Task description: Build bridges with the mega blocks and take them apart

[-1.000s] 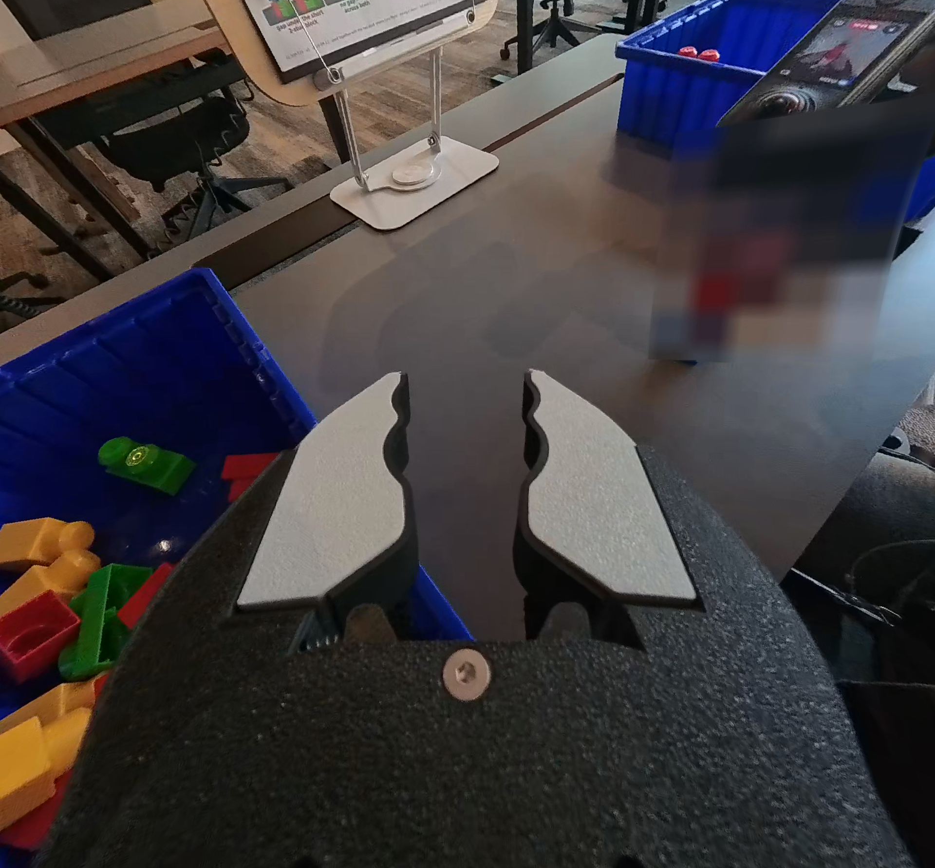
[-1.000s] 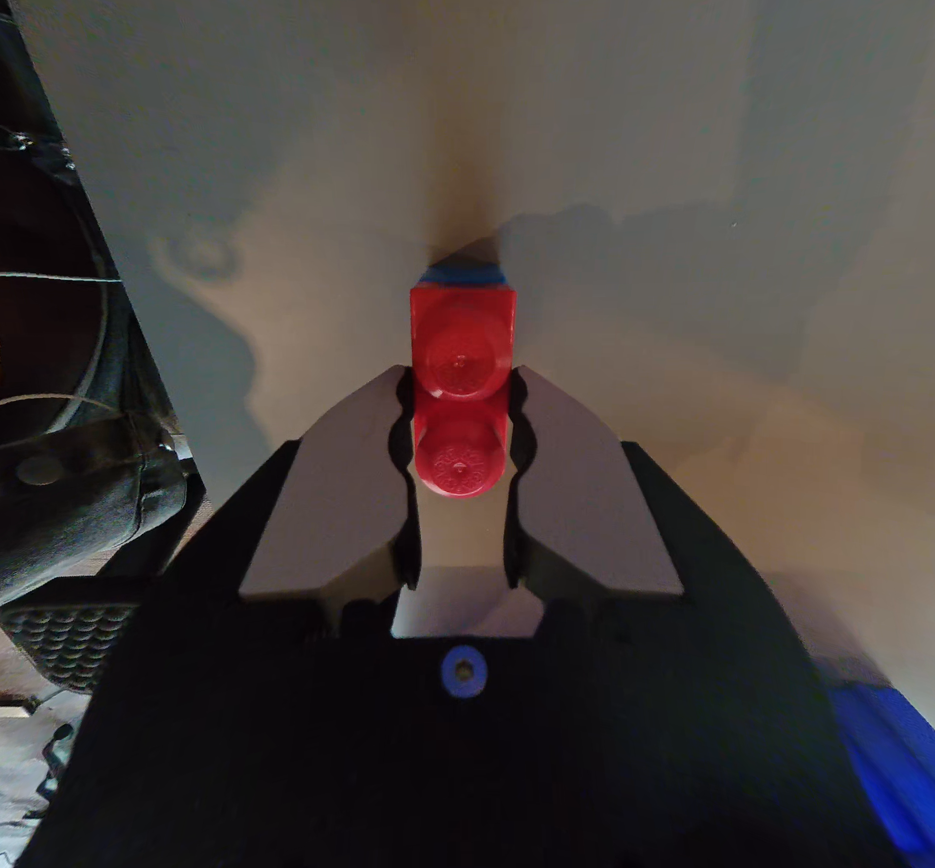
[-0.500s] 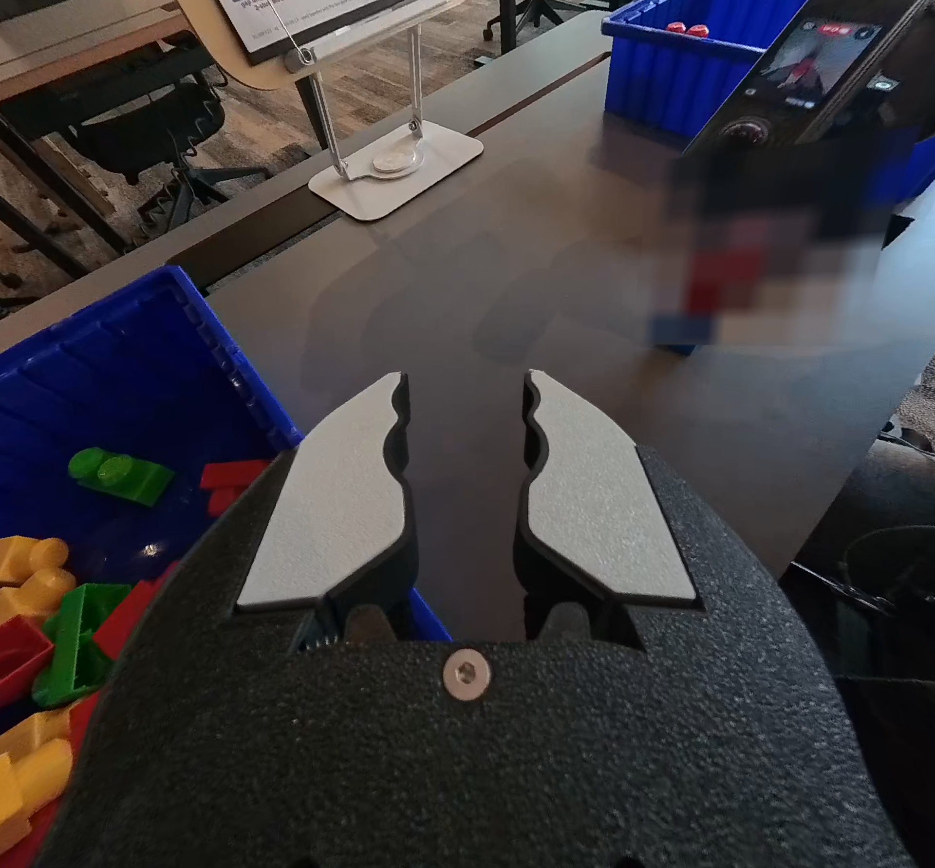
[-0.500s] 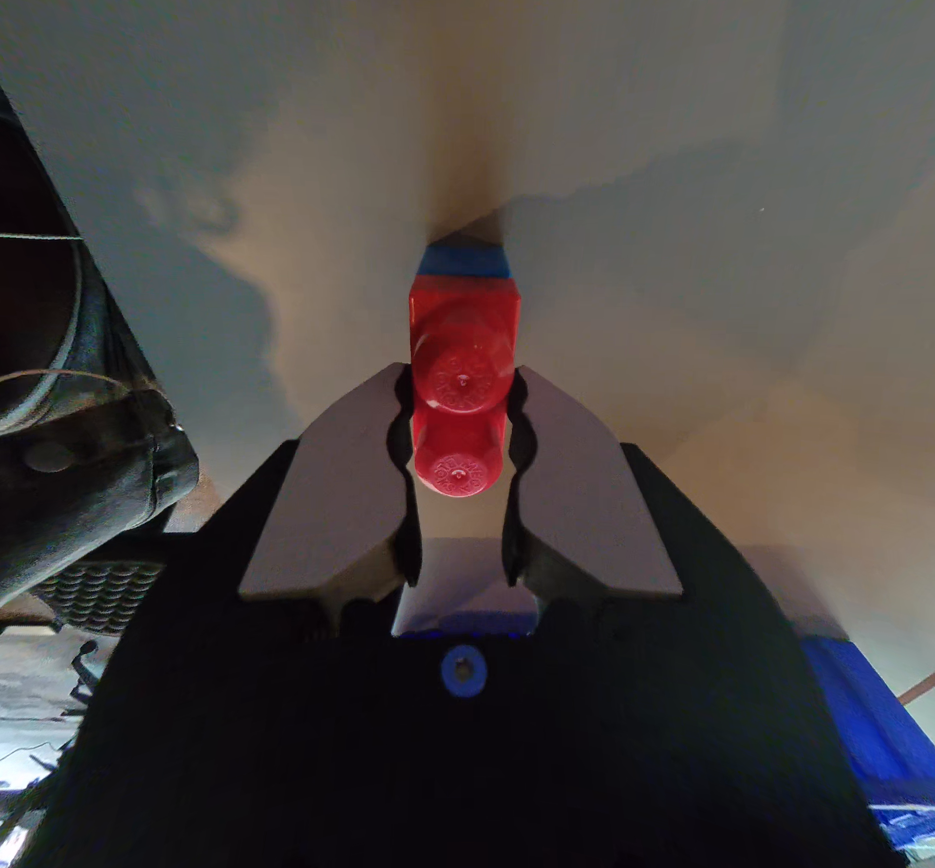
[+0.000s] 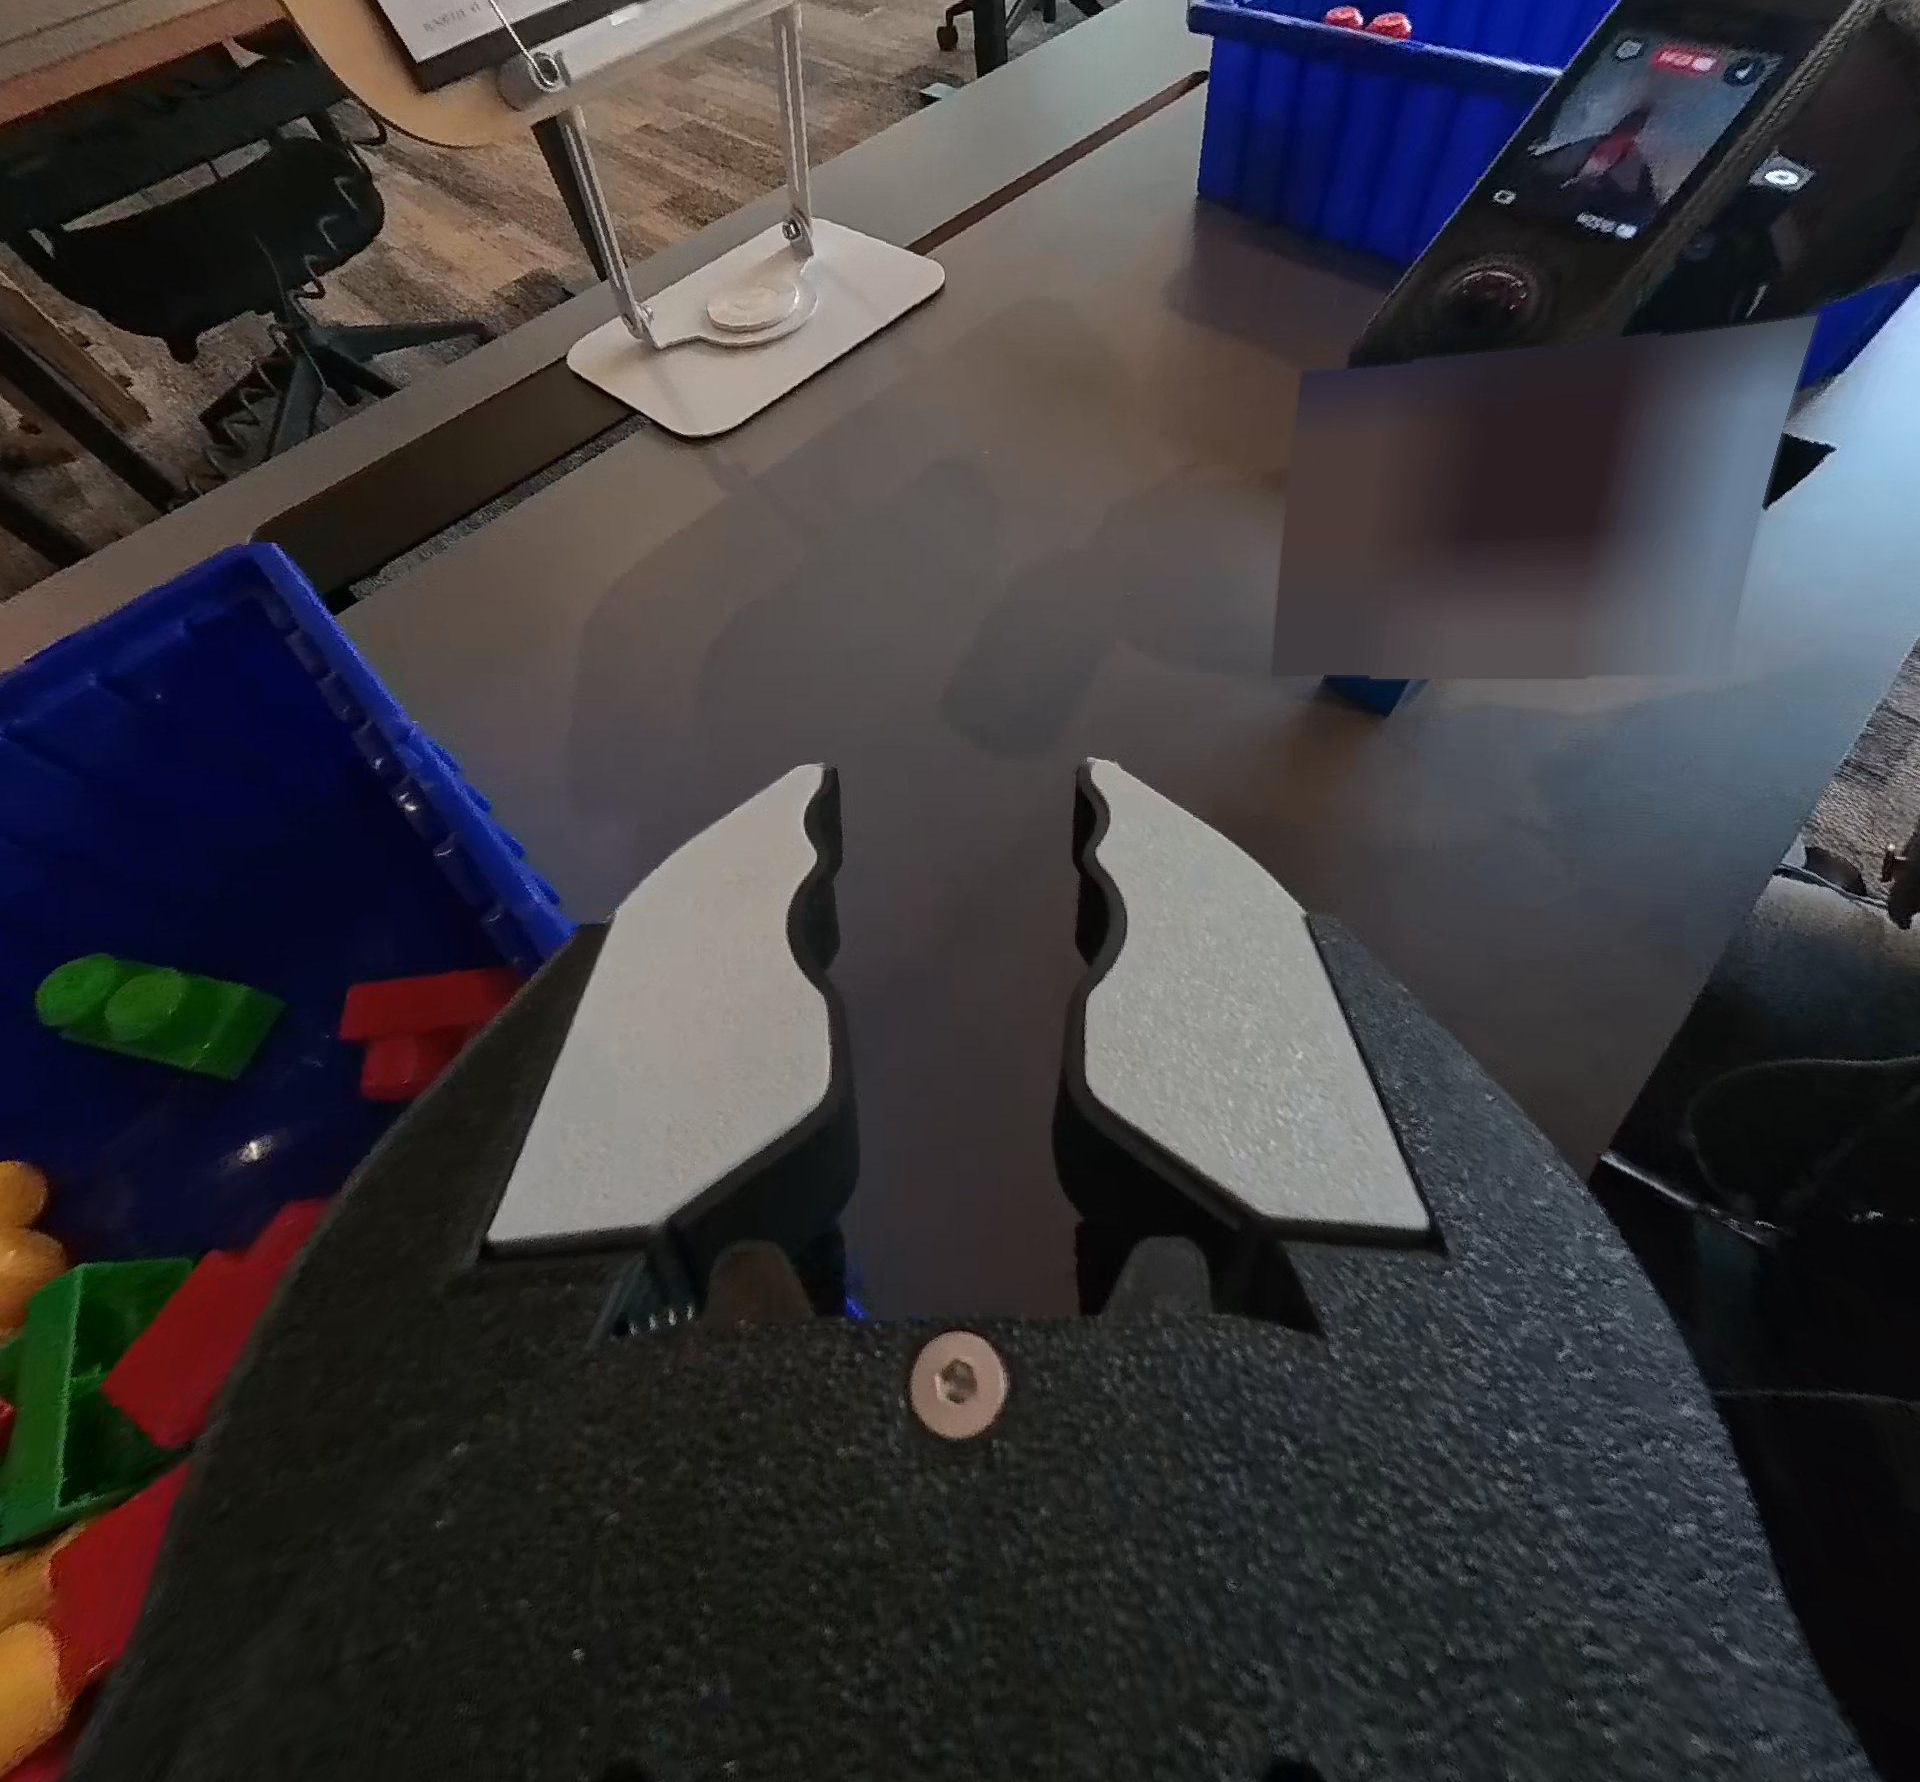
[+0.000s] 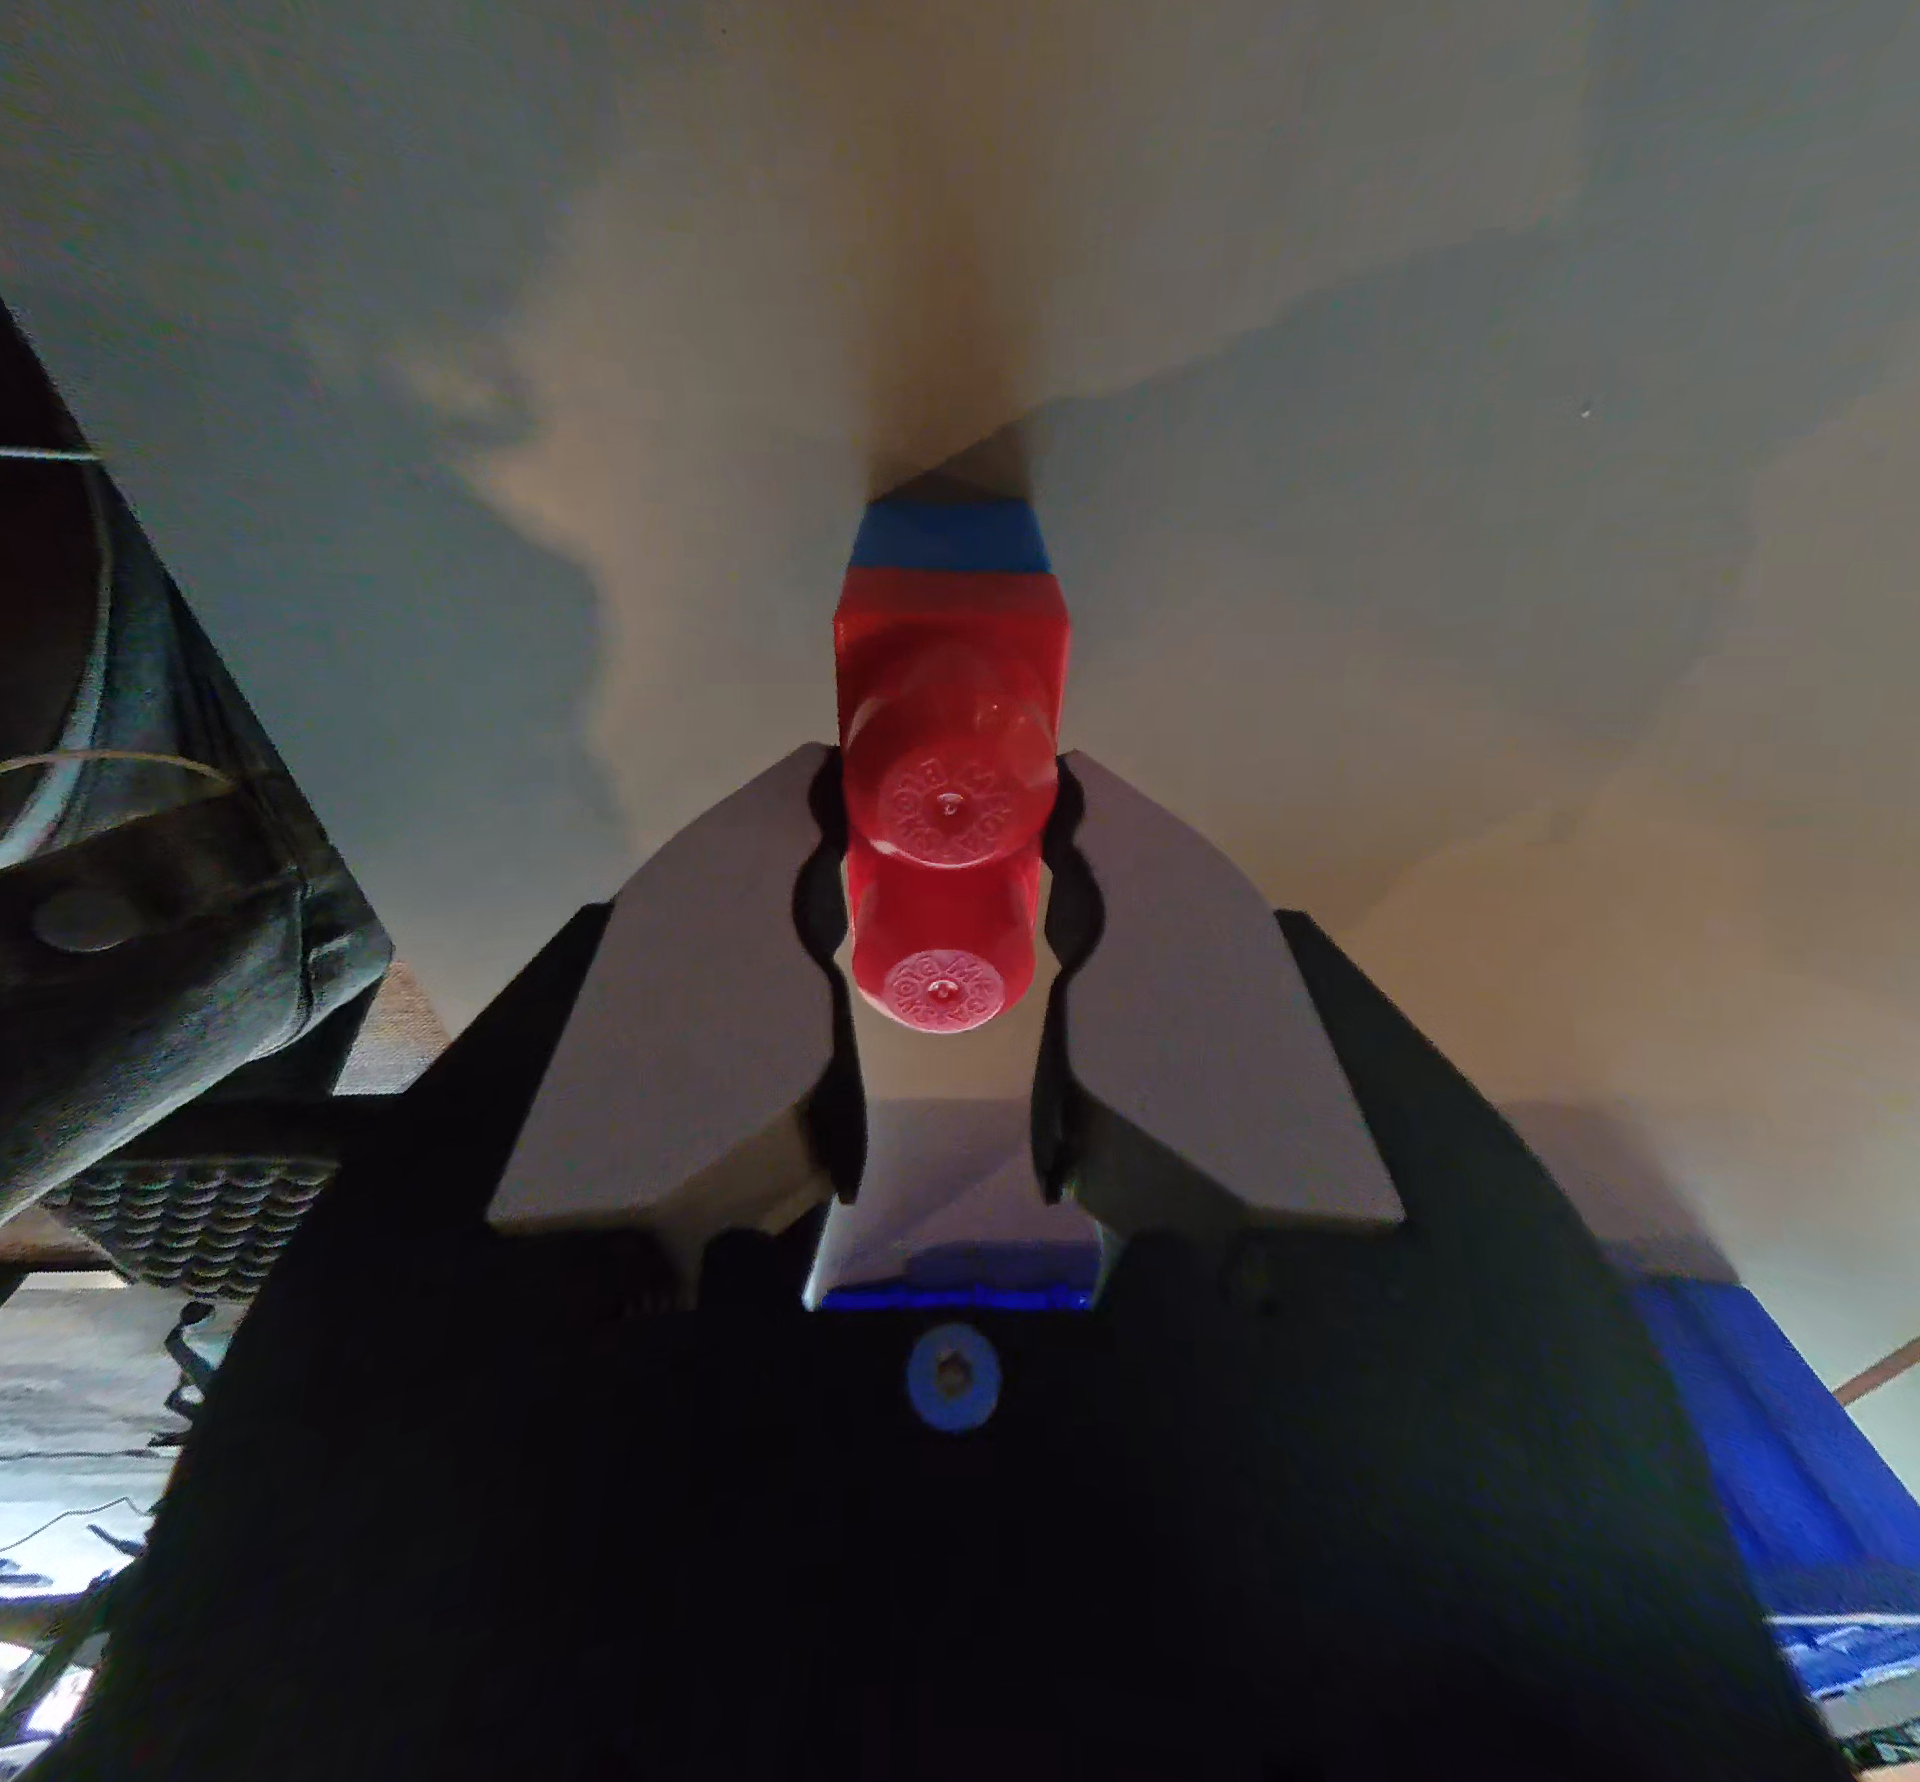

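My right gripper (image 6: 948, 766) is shut on a red two-stud block (image 6: 948, 672), its pads against the block's sides. The red block sits on a blue block (image 6: 948, 537) that rests on the dark table (image 6: 1351, 278). My left gripper (image 5: 956, 787) is open and empty, held above the table (image 5: 935, 537) beside a blue bin (image 5: 208, 745) of loose blocks. In the left wrist view, the right gripper's camera body (image 5: 1621, 143) shows at upper right. A blurred patch hides its fingers, and a corner of the blue block (image 5: 1371, 693) shows below it.
The near bin holds a green block (image 5: 156, 1010), a red one (image 5: 426, 1000) and yellow ones. A second blue bin (image 5: 1351, 122) with red studs (image 5: 1366, 23) stands at the far right. An instruction sheet stand (image 5: 748, 319) is at the table's far edge. Left tips to right tips: about 25 centimetres.
The right view has tilted slightly, so more of the blue block shows beyond the red one; the grasp holds. My left gripper has drifted forward over the table, still open.
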The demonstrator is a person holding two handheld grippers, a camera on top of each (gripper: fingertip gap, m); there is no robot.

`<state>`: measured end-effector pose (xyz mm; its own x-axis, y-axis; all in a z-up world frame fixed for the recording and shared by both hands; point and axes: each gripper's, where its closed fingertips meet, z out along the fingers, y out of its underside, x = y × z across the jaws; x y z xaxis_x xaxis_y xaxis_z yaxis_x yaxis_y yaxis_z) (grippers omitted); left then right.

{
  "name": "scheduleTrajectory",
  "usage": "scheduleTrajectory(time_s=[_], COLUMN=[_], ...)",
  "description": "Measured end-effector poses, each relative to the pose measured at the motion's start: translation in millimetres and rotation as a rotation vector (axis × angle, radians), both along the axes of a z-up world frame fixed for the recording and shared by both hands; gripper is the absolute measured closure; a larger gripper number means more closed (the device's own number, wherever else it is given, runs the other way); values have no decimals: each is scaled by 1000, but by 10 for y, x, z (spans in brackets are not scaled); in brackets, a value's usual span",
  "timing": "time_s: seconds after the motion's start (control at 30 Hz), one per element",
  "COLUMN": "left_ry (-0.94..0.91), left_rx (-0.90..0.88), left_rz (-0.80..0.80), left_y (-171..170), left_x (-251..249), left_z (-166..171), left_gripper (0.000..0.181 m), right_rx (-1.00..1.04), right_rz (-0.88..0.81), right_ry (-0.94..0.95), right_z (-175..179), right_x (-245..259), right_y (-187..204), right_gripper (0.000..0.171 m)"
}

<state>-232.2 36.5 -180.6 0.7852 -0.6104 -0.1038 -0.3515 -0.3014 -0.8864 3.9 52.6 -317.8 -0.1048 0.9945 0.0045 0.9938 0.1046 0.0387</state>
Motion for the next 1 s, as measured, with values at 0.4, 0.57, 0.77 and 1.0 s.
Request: scheduleTrajectory(time_s=[0.4, 0.57, 0.77, 1.0], left_ry=[10, 13, 36, 36], left_rx=[6, 8, 24, 21], left_rz=[-24, -26, -33, -32], left_y=[-72, -129, -174, -175], left_x=[59, 77, 112, 106], left_z=[55, 96, 138, 130], left_gripper=[140, 139, 139, 139], right_rx=[-19, -43, -37, -12], right_rz=[-17, -4, -34, -211], right_ry=[50, 39, 81, 105], right_z=[-91, -80, 132, 628], right_x=[-13, -6, 28, 491], right_y=[-9, -44, -34, 316], right_gripper=[135, 135, 135, 135])
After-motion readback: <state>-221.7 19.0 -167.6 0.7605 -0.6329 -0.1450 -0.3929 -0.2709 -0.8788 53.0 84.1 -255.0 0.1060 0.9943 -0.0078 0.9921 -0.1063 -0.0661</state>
